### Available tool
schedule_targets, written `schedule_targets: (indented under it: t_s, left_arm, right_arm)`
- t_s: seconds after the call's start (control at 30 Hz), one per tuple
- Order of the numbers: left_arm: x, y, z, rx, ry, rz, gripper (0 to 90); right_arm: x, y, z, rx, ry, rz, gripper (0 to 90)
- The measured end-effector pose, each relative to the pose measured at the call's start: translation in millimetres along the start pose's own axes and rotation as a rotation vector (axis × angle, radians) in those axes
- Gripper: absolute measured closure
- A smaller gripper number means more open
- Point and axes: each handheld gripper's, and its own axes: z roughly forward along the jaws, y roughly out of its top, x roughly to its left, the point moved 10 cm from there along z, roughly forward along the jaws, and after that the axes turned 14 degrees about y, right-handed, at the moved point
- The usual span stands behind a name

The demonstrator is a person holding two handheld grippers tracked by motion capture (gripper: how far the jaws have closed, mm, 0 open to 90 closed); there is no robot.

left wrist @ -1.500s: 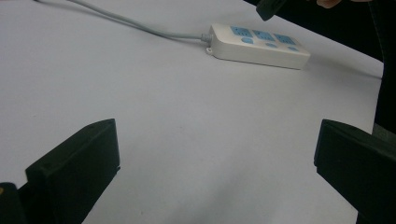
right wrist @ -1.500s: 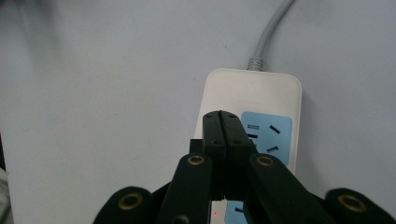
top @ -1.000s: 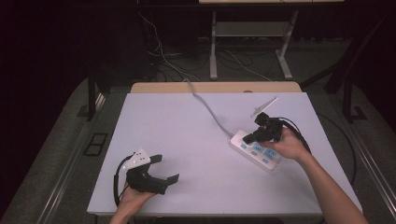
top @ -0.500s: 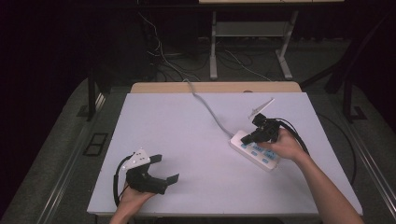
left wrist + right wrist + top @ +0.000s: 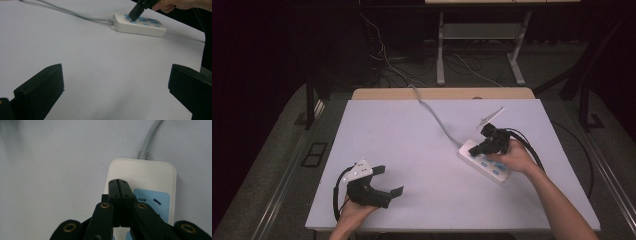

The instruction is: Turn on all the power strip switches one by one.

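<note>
A white power strip (image 5: pixel 486 165) with blue sockets lies on the right half of the white table (image 5: pixel 422 150). Its grey cord (image 5: pixel 434 112) runs off the far edge. My right gripper (image 5: pixel 473 149) is shut with nothing between its jaws. Its tip rests on the strip's top near the cord end, seen close in the right gripper view as the right gripper (image 5: pixel 118 185) over the power strip (image 5: pixel 142 172) and cord (image 5: pixel 149 138). My left gripper (image 5: pixel 389 180) rests open at the front left. The left gripper view shows the left gripper (image 5: pixel 115 75), the power strip (image 5: pixel 147 26) and the right gripper (image 5: pixel 134 17) beyond.
The table's wooden far edge (image 5: pixel 442 93) borders a dark floor with loose cables (image 5: pixel 387 55) and a metal stand (image 5: pixel 479 30). A black cable (image 5: pixel 532 150) trails from the right gripper over the table's right side.
The right gripper has shifted only slightly over the power strip, its tip staying at the cord end. The left gripper has not moved.
</note>
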Motion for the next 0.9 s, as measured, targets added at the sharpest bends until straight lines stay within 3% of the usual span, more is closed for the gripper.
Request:
schedule_targets:
  t_s: [0.43,0.9]
  left_arm:
    - [-1.6,0.1,0.5,0.001,-0.001,0.003,0.0]
    - [-3.1,0.3,0.9,0.000,-0.001,0.007,0.0]
  right_arm:
    - [-1.5,-2.0,1.2,-0.030,-0.001,-0.009,90.0]
    - [-1.1,-2.8,2.2,-0.026,-0.014,-0.009,90.0]
